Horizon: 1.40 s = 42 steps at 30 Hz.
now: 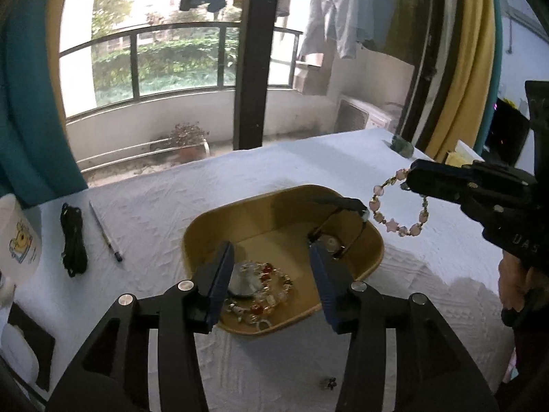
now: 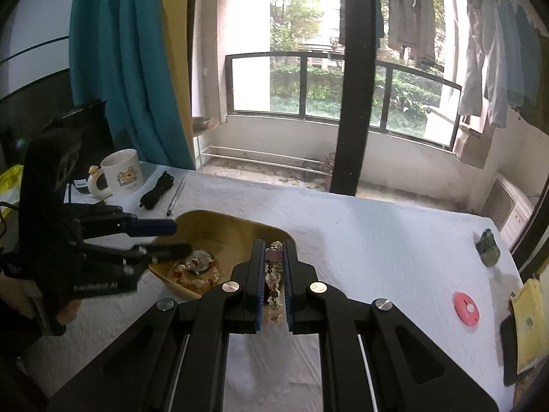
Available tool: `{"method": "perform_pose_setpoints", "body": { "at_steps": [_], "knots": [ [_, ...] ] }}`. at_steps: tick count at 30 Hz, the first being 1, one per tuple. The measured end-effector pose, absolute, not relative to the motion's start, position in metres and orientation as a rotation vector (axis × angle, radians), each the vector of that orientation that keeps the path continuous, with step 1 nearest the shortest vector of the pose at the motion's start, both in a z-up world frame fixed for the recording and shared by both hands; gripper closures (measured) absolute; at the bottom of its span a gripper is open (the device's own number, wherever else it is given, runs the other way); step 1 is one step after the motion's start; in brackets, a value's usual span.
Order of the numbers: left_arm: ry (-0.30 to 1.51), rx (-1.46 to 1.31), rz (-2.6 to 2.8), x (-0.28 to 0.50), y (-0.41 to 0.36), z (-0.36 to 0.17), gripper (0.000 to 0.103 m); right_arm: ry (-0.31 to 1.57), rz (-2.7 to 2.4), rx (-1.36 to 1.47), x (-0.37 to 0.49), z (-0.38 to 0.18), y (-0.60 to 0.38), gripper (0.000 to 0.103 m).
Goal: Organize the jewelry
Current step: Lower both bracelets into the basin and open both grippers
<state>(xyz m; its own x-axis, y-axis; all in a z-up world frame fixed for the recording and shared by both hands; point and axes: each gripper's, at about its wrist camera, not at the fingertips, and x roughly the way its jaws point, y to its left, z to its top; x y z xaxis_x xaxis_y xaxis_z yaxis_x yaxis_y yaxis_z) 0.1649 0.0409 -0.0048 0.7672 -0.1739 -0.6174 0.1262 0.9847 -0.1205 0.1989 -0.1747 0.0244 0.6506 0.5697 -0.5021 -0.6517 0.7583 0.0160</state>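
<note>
A wooden bowl-shaped tray [image 1: 372,252] sits on the white tablecloth and holds several beaded bracelets [image 1: 271,290] and a small shiny piece. My left gripper [image 1: 272,254] is open and empty, low over the tray's near side. My right gripper [image 2: 274,245] is shut on a pink beaded bracelet [image 1: 398,207], which hangs in a loop just right of the tray's far rim. In the right wrist view the bracelet [image 2: 273,276] is pinched between the pads, the tray [image 2: 219,228] lies left of them, and the left gripper [image 2: 171,238] reaches over it.
A black cord bundle [image 1: 72,240] and a pen [image 1: 104,231] lie left of the tray. A white mug [image 2: 123,171] stands at the table's far left. A pink disc [image 2: 465,309], a green stone [image 2: 487,247] and yellow papers [image 2: 530,326] sit at the right.
</note>
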Motion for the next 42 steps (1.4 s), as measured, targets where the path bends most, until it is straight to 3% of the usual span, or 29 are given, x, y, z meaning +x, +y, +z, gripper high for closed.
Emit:
{"method": "perform_pose_setpoints", "body": {
  "at_steps": [19,25,31,42],
  "knots": [
    [0.657,-0.186,-0.012,0.139,0.101,-0.015,0.051,0.569,0.755,-0.233,0.221,0.005,-0.117,0.093],
    [0.649,-0.181,-0.015,0.135,0.099,-0.013,0.051,0.586,0.743,-0.257,0.221,0.003,-0.116,0.093],
    [0.649,-0.174,-0.025,0.129,0.092,-0.013,0.051,0.576,0.739,-0.247,0.215,0.008,-0.120,0.084],
    [0.647,-0.157,-0.048,0.110,0.073,-0.011,0.051,0.564,0.710,-0.225,0.195,0.011,-0.138,0.084]
  ]
}}
